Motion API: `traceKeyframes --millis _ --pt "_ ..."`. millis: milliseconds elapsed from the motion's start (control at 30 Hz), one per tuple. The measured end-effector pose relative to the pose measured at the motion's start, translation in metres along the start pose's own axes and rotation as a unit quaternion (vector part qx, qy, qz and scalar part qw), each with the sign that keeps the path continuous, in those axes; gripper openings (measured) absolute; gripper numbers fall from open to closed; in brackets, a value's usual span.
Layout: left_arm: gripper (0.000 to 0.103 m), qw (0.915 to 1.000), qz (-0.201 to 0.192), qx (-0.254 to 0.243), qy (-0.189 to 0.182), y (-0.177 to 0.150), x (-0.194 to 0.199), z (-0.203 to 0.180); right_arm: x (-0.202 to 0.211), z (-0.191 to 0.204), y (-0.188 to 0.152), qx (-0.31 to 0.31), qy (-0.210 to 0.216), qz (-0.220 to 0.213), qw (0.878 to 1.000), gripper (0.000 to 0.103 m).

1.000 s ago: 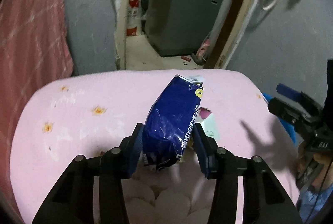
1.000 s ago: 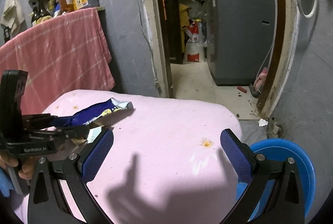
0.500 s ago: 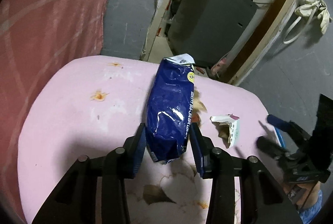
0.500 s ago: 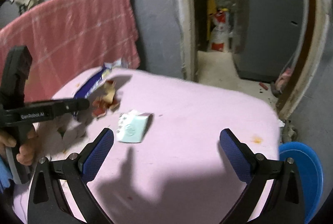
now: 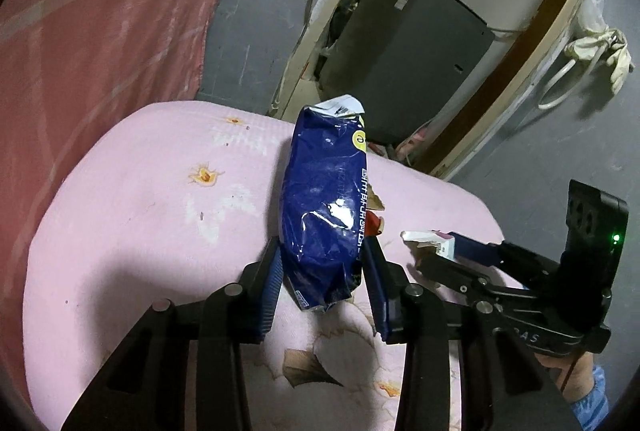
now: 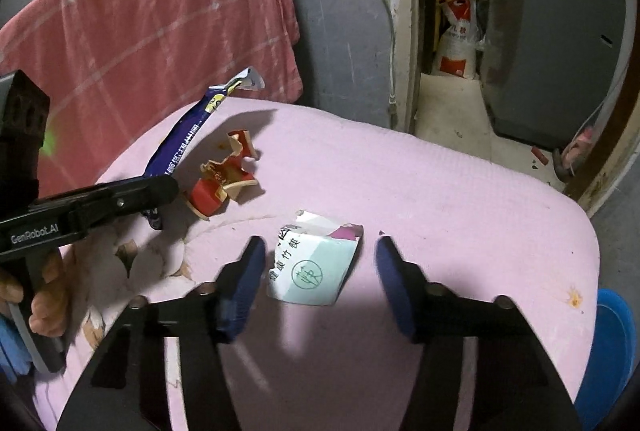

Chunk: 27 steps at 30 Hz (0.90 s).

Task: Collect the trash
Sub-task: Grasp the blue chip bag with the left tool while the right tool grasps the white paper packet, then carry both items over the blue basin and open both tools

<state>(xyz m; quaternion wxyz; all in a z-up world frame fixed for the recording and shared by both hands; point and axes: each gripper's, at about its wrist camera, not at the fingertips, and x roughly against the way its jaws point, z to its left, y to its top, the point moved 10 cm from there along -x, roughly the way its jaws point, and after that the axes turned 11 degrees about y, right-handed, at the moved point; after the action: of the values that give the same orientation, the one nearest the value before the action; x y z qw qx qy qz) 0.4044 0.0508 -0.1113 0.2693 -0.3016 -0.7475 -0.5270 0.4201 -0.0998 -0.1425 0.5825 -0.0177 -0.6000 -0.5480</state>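
Observation:
My left gripper is shut on a crumpled blue snack bag and holds it upright above the pink cloth-covered table. The bag also shows in the right wrist view. My right gripper is open, its fingers on either side of a torn white and pale-green paper packet lying on the table. The packet shows in the left wrist view at my right gripper's tips. A torn red and tan carton lies on the table between the two grippers.
A blue basin sits on the floor at the table's right edge. A pink towel hangs behind the table. A doorway with a grey appliance and a sack lies beyond.
My right gripper has moved down and left over the paper packet and narrowed its opening around it. My left gripper still holds the blue bag, lifted slightly.

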Motion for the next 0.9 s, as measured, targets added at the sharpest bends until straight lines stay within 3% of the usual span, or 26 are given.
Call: traceKeyframes --millis 67,267,467,700,900 --pt "0.034 1.0 -0.004 0.002 -0.002 -0.001 0.002 -0.001 0.003 0.001 -0.002 -0.005 0.006 -0.005 1.0 0.037" --pt "0.033 0.9998 -0.02 -0.008 -0.003 -0.007 0.013 -0.008 0.018 0.007 -0.001 -0.011 0.012 -0.035 0.999 0.034" --pt "0.033 0.9977 -0.064 -0.016 -0.014 -0.013 0.036 -0.031 0.067 0.018 0.002 0.005 0.008 -0.12 0.993 0.034" --pt "0.033 0.9891 -0.138 -0.04 -0.03 -0.009 0.071 -0.078 0.142 0.024 0.0 0.024 -0.026 -0.235 0.971 0.033" --pt "0.033 0.9735 -0.215 -0.071 -0.032 0.0 0.107 -0.12 0.218 0.023 -0.002 0.049 -0.099 -0.325 0.939 0.034"
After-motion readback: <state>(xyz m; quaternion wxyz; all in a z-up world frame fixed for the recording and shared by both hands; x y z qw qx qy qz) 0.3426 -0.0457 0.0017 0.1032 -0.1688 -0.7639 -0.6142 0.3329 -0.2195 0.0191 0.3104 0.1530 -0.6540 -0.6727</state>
